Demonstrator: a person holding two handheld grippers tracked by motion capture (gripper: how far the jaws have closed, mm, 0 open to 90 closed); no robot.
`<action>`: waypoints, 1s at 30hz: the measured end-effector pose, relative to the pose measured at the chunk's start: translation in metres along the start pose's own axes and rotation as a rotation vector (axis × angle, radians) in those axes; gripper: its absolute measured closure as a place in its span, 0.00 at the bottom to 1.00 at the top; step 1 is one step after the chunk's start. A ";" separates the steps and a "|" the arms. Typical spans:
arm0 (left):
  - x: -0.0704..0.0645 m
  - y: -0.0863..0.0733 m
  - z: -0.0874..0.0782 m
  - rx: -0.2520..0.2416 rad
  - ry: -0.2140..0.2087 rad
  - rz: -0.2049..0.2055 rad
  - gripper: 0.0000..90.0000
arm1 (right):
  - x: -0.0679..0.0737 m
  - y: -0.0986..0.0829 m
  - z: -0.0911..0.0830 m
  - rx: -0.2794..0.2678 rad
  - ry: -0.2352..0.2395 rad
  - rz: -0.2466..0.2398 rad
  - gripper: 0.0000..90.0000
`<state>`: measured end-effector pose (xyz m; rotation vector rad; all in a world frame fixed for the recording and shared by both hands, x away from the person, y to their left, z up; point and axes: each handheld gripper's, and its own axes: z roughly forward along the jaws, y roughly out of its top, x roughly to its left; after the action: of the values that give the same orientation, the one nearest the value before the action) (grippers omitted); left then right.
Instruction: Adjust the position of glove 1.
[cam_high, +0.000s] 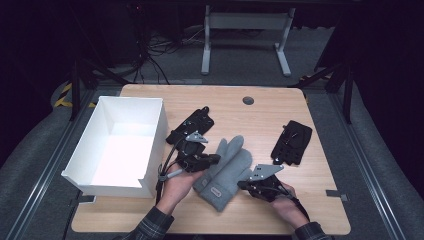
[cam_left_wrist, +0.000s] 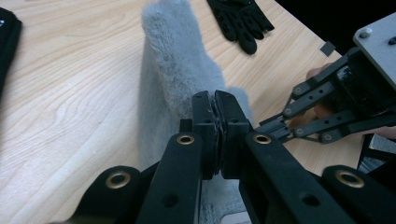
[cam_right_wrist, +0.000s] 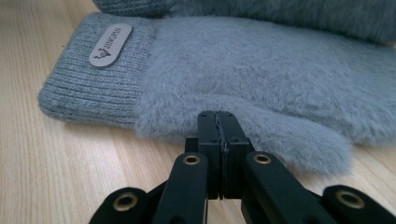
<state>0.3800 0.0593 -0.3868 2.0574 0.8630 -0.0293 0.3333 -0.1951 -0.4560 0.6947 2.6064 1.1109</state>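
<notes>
A pair of fluffy grey mittens (cam_high: 227, 167) lies stacked in the middle of the wooden table (cam_high: 310, 210), cuffs toward me. My left gripper (cam_high: 216, 159) is shut on the left edge of the top mitten (cam_left_wrist: 177, 60), whose fur rises in a fold to the jaws (cam_left_wrist: 217, 100). My right gripper (cam_high: 241, 185) is at the mittens' right edge. In the right gripper view it (cam_right_wrist: 218, 119) is shut, tips against the furry thumb of the lower mitten (cam_right_wrist: 261, 70), which lies flat. A pale label (cam_right_wrist: 110, 45) sits on the ribbed cuff.
An open white box (cam_high: 132, 99) stands at the table's left. One black glove (cam_high: 191, 125) lies beside it behind my left gripper, another (cam_high: 292, 142) at the right (cam_left_wrist: 240, 21). A round grommet (cam_high: 248, 100) sits near the far edge.
</notes>
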 end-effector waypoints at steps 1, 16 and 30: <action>-0.001 0.000 0.001 0.004 -0.001 -0.001 0.98 | 0.000 0.001 0.001 -0.002 0.000 -0.001 1.00; -0.023 0.001 0.036 0.036 -0.101 0.022 0.94 | -0.003 0.007 0.012 -0.009 -0.001 0.006 1.00; 0.019 -0.014 -0.003 0.003 0.128 0.018 1.00 | 0.018 0.001 -0.006 -0.044 0.084 0.016 1.00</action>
<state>0.3855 0.0768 -0.4012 2.0876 0.9232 0.1120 0.3160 -0.1891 -0.4513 0.6748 2.6418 1.2236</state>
